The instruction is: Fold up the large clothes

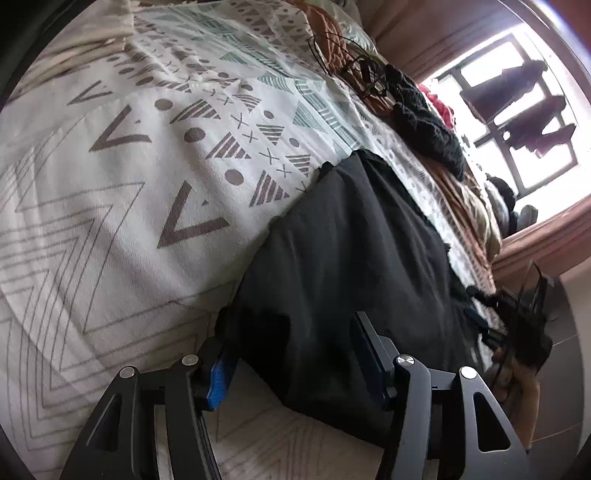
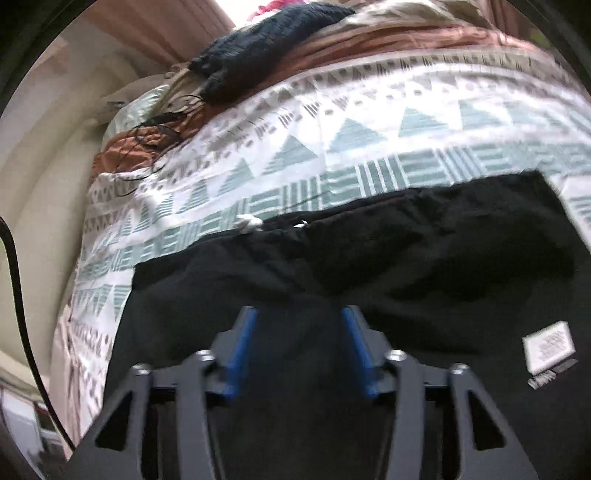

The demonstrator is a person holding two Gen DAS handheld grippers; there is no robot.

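Note:
A black garment (image 1: pixel 351 240) lies flattened on the patterned bedcover (image 1: pixel 147 147); its near end reaches in between the fingers of my left gripper (image 1: pixel 291 332). That gripper stands open, and a strip of bedcover shows between its left blue pad (image 1: pixel 219 376) and the cloth. In the right wrist view the same black garment (image 2: pixel 406 240) fills the lower half, with a white label (image 2: pixel 550 345) at the right and white cord ends (image 2: pixel 249 221) at its far edge. My right gripper (image 2: pixel 298 314) hovers over it, open, with nothing pinched between its blue pads.
A dark knit piece (image 1: pixel 424 118) and rust-brown cloth (image 1: pixel 332 33) with thin black cables (image 1: pixel 351 62) lie piled along the bed's far side. A bright window (image 1: pixel 517 92) with hanging clothes is beyond. In the right wrist view a cream wall (image 2: pixel 44 184) borders the bedcover (image 2: pixel 332 122).

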